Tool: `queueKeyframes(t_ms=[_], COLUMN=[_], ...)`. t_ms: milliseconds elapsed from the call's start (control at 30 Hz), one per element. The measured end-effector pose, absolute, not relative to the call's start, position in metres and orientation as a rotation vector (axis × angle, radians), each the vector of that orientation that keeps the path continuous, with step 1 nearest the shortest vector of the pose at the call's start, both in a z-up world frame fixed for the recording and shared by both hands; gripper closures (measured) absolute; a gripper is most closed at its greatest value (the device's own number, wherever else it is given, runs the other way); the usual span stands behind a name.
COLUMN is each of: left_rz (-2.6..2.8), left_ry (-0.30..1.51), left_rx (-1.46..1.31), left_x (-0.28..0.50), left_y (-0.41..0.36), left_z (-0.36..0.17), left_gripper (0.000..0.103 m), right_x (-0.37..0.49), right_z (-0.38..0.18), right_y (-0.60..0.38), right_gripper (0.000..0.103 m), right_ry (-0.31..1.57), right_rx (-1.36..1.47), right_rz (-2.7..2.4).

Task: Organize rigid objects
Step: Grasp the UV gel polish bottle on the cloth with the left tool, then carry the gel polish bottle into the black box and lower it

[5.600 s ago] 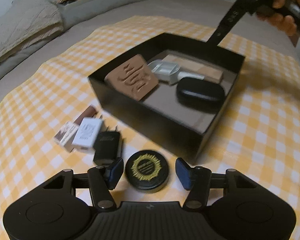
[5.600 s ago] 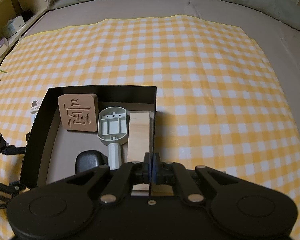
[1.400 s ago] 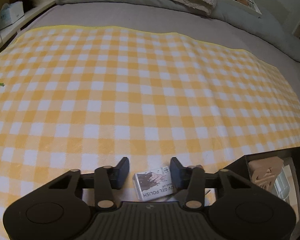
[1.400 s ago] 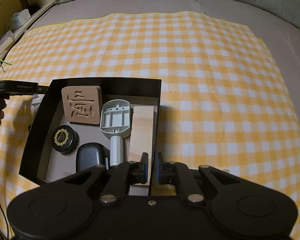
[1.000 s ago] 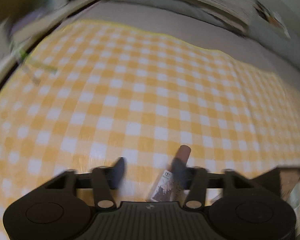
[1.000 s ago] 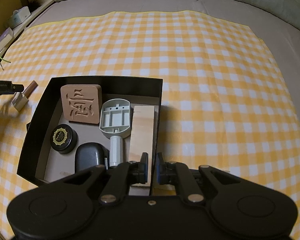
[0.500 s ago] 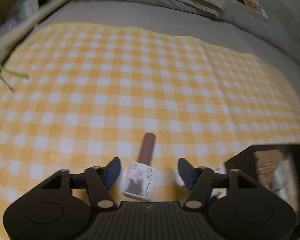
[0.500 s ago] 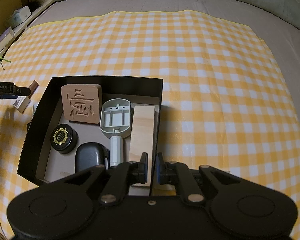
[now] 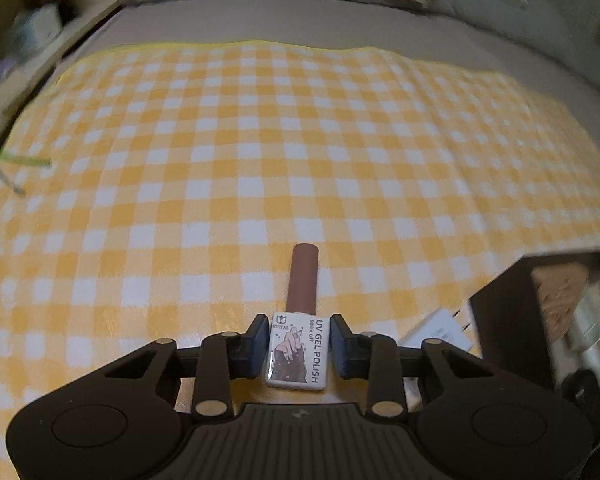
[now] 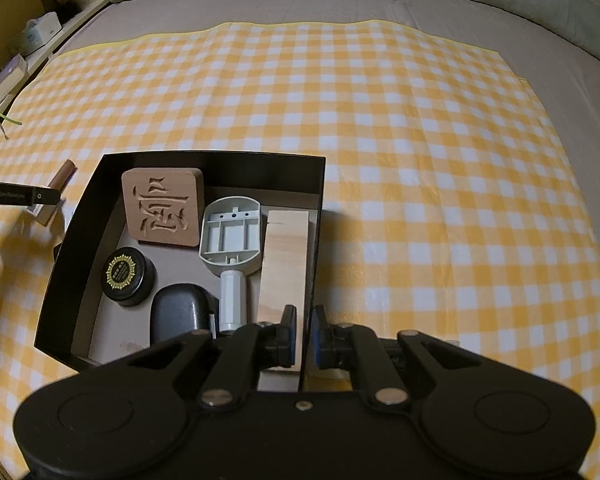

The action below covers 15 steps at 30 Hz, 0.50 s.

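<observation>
From the left wrist, the black box (image 9: 540, 320) is blurry and cut off at the right. The white charger (image 9: 436, 330) hides partly behind the claw. Lots of checked cloth (image 9: 260, 140) lies ahead. The left claw (image 9: 299, 346) now pinches the nail polish bottle (image 9: 298, 350); before, it was wide open.

From the right wrist, the right claw (image 10: 303, 340) is almost closed around the box's thin wall, same as before. The dark case (image 10: 178, 314) is partly hidden.

A yellow-and-white checked cloth (image 9: 260, 152) carries a black box (image 10: 72, 248) and a brown-capped, white-labelled polish bottle (image 9: 298, 348).
</observation>
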State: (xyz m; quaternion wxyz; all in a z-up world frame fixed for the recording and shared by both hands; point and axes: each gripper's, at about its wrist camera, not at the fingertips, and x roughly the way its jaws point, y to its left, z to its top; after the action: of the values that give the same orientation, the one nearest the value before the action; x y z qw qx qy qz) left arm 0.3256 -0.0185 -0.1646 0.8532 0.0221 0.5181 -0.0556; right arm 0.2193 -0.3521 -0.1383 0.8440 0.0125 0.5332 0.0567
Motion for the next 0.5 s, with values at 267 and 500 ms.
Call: queueKeyframes(t_ms=[267, 500], left_rz=[-0.161, -0.259], left_ry=[1.055, 1.000], left_rx=[-0.199, -0.224], left_x=[0.311, 0.286], left_y=[0.007, 0.001], left_z=[-0.144, -0.119], left_gripper=[0.071, 0.071], right_x=[0.221, 0.221], right_z=[-0.140, -0.139], right_y=[-0.356, -0.352], right_gripper=[0.099, 0.099], right_ry=[1.132, 1.132], right_rx=[0.034, 0.018], right_rz=[0.119, 0.110])
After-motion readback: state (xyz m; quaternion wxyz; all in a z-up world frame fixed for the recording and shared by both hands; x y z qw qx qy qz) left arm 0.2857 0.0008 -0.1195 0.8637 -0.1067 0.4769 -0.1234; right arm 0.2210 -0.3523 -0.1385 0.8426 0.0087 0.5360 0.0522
